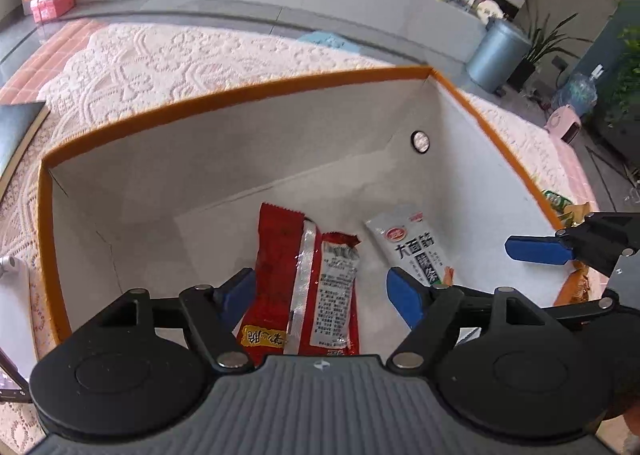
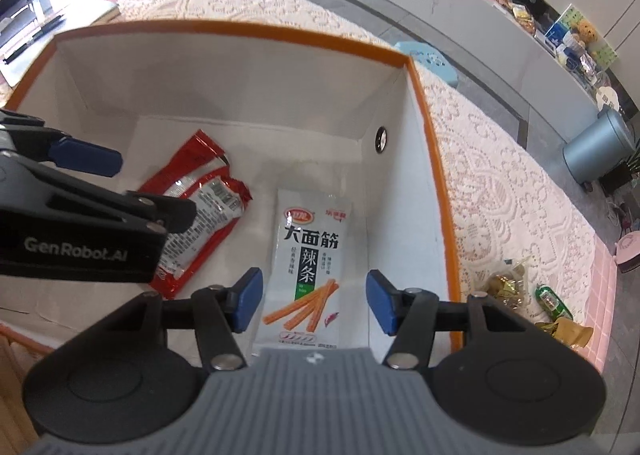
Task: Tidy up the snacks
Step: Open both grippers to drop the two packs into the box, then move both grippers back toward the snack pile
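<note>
A white box with an orange rim [image 1: 240,89] [image 2: 280,33] stands on the lace cloth. On its floor lie a red snack packet [image 1: 308,287] [image 2: 204,199] and a white spicy-strip packet [image 1: 416,251] [image 2: 308,259]. My left gripper [image 1: 322,295] is open above the red packet, holding nothing. My right gripper [image 2: 314,303] is open above the white packet, holding nothing. The left gripper shows at the left of the right wrist view [image 2: 86,159]; one right fingertip shows in the left wrist view [image 1: 536,249].
More snacks lie on the cloth right of the box: gold-wrapped pieces [image 2: 506,285], a green packet [image 2: 554,301] and a tan packet [image 2: 568,333]. A dark book [image 1: 16,131] lies left of the box. A grey bin [image 1: 498,55] and a blue stool [image 2: 432,59] stand beyond.
</note>
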The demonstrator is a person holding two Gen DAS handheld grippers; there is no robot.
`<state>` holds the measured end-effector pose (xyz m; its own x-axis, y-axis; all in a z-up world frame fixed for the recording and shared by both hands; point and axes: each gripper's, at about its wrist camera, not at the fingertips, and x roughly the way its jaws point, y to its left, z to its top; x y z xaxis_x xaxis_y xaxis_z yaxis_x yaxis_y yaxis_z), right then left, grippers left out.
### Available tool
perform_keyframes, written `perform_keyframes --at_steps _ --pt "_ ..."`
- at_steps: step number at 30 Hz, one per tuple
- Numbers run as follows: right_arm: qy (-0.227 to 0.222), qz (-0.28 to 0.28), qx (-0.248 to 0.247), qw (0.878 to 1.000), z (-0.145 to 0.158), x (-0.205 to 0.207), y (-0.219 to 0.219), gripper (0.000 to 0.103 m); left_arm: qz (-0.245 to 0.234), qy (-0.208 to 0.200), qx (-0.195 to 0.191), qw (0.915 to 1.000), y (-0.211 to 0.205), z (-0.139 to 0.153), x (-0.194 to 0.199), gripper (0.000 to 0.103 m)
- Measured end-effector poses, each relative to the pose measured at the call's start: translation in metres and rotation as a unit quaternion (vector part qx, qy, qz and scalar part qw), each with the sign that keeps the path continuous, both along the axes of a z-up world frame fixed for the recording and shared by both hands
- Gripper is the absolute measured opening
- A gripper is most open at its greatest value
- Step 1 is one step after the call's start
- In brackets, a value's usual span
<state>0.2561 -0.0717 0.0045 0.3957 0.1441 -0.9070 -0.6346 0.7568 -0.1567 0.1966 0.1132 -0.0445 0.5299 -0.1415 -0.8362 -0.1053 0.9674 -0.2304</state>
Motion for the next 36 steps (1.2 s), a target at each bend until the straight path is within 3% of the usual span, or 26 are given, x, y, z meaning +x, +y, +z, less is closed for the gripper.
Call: perform_keyframes --at_steps 8,16,22,27,36 --pt "-0.059 -0.021 0.036 0.997 0.032 -0.030 -0.030 0.057 -0.026 -0.081 0.022 0.9961 -0.017 0.018 -0.020 0.087" --pt "-0.149 -0.090 0.100 0.980 0.059 -0.085 -0.090 0.057 -0.061 -0.171 0.030 0.9829 -0.044 0.047 -0.043 0.088" --pt "-0.194 -0.142 0.124 0.963 0.068 -0.126 -0.133 0.057 -0.093 -0.203 0.051 0.9734 -0.076 0.061 -0.062 0.088" --pt "-0.222 -0.162 0.128 0.953 0.071 -0.154 -0.159 0.061 -0.125 -0.224 0.047 0.9654 -0.105 0.069 -0.081 0.088" --pt "-0.218 -0.223 0.128 0.942 0.050 -0.174 -0.207 0.068 -0.193 -0.224 0.062 0.9532 -0.164 0.051 -0.101 0.088"
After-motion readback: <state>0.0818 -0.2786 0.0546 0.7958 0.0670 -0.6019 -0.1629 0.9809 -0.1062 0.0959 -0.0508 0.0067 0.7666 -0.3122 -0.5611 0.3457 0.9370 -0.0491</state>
